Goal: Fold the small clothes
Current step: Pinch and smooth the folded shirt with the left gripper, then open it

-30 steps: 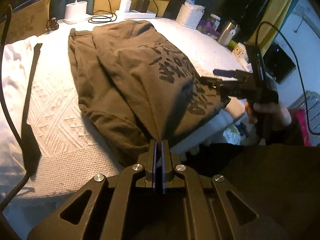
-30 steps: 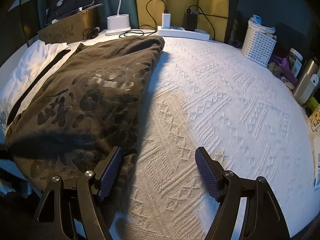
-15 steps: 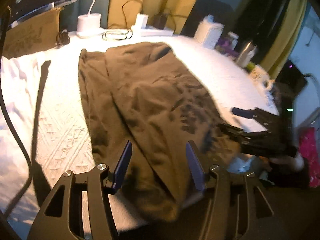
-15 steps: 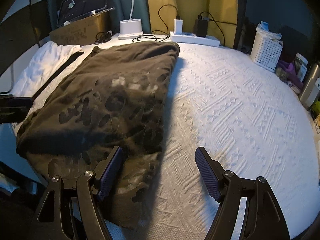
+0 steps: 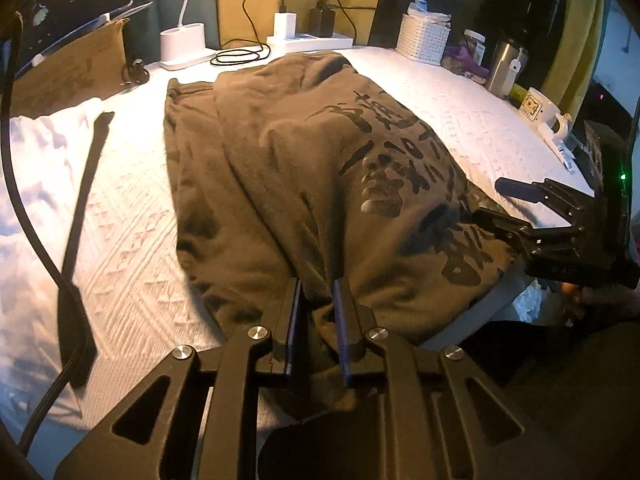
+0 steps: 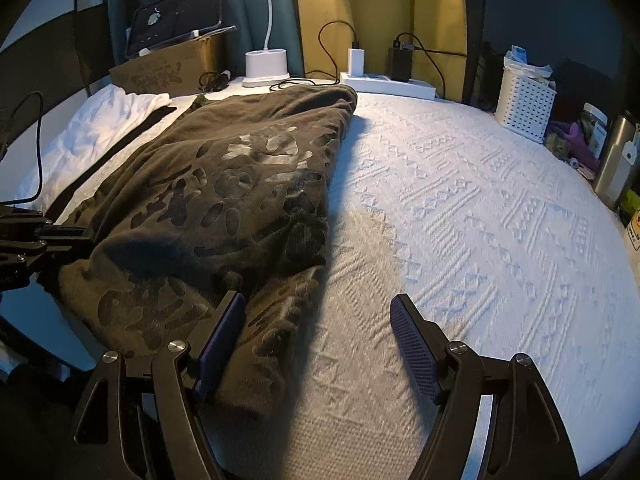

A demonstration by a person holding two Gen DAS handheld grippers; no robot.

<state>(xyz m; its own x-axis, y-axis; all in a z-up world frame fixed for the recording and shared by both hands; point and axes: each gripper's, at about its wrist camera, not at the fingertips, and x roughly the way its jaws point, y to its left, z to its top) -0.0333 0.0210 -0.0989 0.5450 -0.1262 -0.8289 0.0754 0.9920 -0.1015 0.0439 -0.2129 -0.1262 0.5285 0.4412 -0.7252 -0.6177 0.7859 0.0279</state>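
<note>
The left gripper (image 5: 318,300) is closing on the brown shirt's (image 5: 304,168) near hem; the right gripper (image 6: 318,336) is spread beside it and must pinch next.

Olive-brown shirt (image 5: 304,184) with black lettering; white geometric-textured bedspread (image 6: 460,216).

Dim room, warm lamp (image 6: 266,20) glow behind, fisheye-bent edges, soft shadows.

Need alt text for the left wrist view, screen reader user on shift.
The left gripper is closing on the near hem of a brown printed shirt spread on a white bedspread. The right gripper, open, sits at the shirt's right edge.
</note>
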